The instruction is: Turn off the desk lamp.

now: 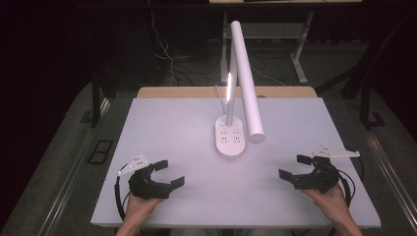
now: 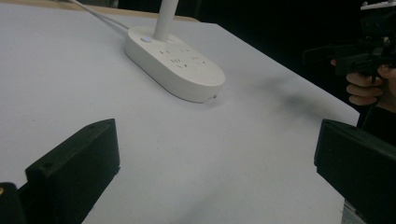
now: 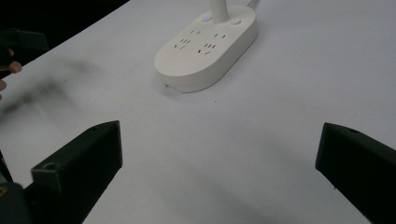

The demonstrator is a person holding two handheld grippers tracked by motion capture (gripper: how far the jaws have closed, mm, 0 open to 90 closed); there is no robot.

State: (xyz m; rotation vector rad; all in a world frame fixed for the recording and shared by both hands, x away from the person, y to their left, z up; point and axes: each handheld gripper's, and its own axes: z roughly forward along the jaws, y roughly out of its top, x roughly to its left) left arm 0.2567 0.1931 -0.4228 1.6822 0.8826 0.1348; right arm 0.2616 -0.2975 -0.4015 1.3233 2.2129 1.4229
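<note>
Near the table's middle, toward its far edge, stands the desk lamp [image 1: 231, 137]: an oval white base with socket slots and two small buttons, an upright stem rising from its far end, and a long white lamp head [image 1: 247, 83] slanting forward and right over the table [image 1: 162, 123].

My left gripper [image 1: 169, 173] sits low at the near left, jaws spread wide, nothing between them. My right gripper [image 1: 294, 167] mirrors it at the near right, jaws equally apart and empty. Both point inward toward the base.

Key relation: the base lies ahead of both grippers and between them, its long axis running near-to-far. From the left gripper view it is ahead and a little left [image 2: 175, 63]; from the right gripper view, ahead and left of centre [image 3: 205, 46]. Neither hand looks clearly nearer; I judge the right marginally closer to the lamp head's free end, which overhangs just right of the base.

Bare white surface between jaws and base; nothing in the way. A thin white cable [image 1: 220, 98] trails off behind the stem. That overhanging head is the one thing to mind on approach.
</note>
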